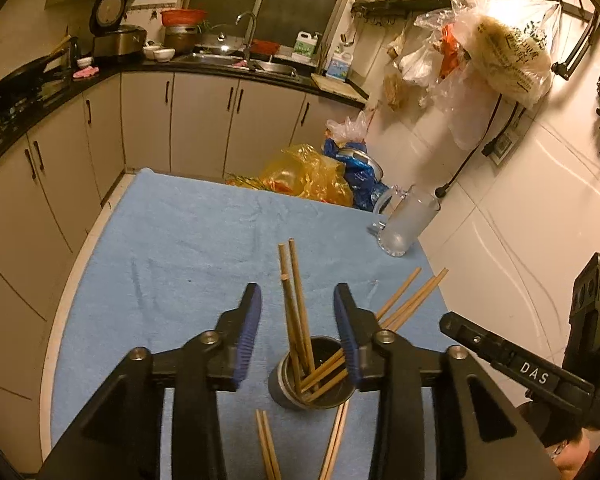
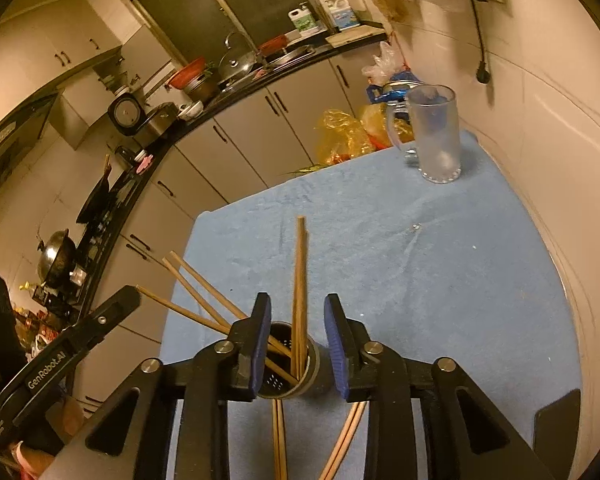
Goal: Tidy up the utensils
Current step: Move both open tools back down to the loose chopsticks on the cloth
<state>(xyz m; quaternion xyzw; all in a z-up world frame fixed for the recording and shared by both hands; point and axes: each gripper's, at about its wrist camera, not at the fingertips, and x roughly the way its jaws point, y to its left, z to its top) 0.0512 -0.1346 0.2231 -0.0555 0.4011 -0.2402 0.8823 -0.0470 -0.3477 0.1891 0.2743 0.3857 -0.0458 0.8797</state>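
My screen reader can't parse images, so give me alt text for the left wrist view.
The left gripper hangs open over a metal holder of wooden chopsticks on a blue towel. More chopsticks lie loose on the towel near the holder, and a glass mug stands at the far right edge.

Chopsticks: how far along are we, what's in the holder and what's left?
Done: several chopsticks stand in the metal holder. In hand: nothing; left tongs and right tongs are open, straddling the upright sticks without pinching. Left: two loose pairs on the blue cloth in front of the holder.
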